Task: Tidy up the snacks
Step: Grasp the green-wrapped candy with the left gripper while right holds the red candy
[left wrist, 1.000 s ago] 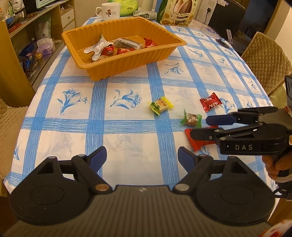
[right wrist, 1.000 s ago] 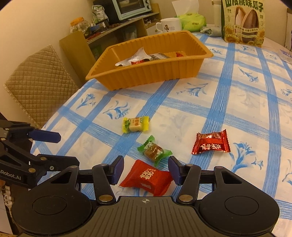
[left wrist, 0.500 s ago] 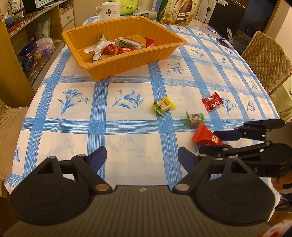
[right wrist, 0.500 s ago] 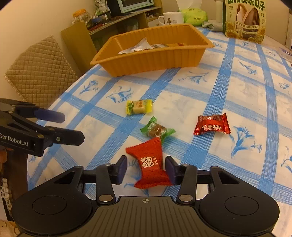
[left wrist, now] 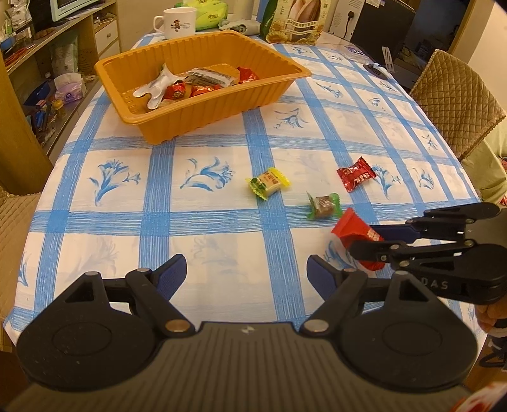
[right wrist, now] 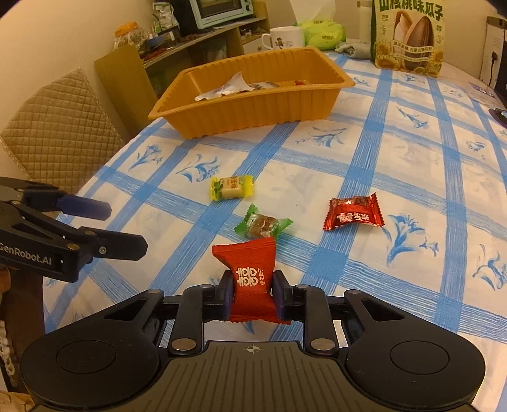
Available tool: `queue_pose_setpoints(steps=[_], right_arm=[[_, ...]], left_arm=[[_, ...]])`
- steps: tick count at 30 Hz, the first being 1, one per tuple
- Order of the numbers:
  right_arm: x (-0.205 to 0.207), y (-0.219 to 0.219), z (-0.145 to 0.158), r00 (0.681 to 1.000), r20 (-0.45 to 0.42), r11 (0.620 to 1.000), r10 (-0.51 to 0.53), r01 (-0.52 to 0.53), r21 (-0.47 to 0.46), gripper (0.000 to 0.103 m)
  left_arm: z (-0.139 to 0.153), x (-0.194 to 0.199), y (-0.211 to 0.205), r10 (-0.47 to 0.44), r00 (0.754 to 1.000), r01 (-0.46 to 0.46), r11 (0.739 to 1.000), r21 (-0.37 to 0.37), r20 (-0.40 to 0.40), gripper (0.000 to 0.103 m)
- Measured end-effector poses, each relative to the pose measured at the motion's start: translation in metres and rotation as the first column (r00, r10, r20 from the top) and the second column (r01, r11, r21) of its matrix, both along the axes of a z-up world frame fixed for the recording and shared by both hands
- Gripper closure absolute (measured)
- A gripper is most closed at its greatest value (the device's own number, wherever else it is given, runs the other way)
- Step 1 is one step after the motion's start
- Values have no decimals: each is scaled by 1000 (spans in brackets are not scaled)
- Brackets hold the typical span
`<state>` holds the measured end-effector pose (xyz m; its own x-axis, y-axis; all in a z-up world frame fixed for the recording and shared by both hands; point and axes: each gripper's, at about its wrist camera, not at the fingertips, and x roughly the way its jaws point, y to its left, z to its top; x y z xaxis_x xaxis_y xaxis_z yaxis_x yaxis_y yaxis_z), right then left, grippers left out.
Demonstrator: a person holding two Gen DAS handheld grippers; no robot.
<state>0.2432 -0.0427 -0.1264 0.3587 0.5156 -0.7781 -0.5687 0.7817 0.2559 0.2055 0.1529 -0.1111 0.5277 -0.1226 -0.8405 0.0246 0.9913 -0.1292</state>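
Red wrapper pinched: your right gripper [right wrist: 252, 296] has just been closing and now squeezes the red snack [right wrist: 250, 279] (tilted up off the tablecloth [right wrist: 332, 177]). Your left gripper [left wrist: 247, 274] hangs open and empty, well short of the orange tray [left wrist: 177, 126].

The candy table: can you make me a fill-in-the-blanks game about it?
1. The right hand-held gripper squeezes a ____ candy packet.
2. The left hand-held gripper is open and holds ____.
3. Three loose candies lie on the tablecloth: the yellow candy, the green candy and the dark red candy, all outside the ____ tray.
4. Behind the tray stands a white ____.

Missing words: red; nothing; orange; mug
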Motion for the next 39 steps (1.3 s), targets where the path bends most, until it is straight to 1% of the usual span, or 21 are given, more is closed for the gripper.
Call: queue_pose_setpoints(steps=[8,14,16,19,23,28,32,38,39], right_arm=[[-1,-20,17,998,15,998,-62,62,26,77],[-1,-40,23,992,14,991,-128,128,38,77],[-1,-49,23,988,10,987,-157,156,42,77],[-2,-62,23,979,1,978,-202,202,45,77],[-4,-79,23,965,-14,964,-261,261,49,77],[-7,-95,24,947,-23,946,-319,320,54,77],[-10,-105,26,934,-29,932,-357,358,61,77],[-13,-115,27,918,-36,916,-395,396,63,77],[-14,-116,27,916,-36,914,-399,401,62,77]], left_arm=[[0,11,-20,-90,995,90,996,8,30,26],[-6,25,-40,-175,983,174,984,34,48,29],[-10,30,-45,-202,978,200,979,44,48,31],[-16,38,-52,-235,971,233,971,58,41,36],[-26,50,-58,-263,965,261,963,70,23,40],[-34,63,-65,-297,955,294,950,101,16,48],[-39,71,-71,-327,945,321,935,149,20,48],[-41,79,-76,-355,934,346,925,156,35,49],[-41,79,-77,-360,932,350,924,154,37,51]])
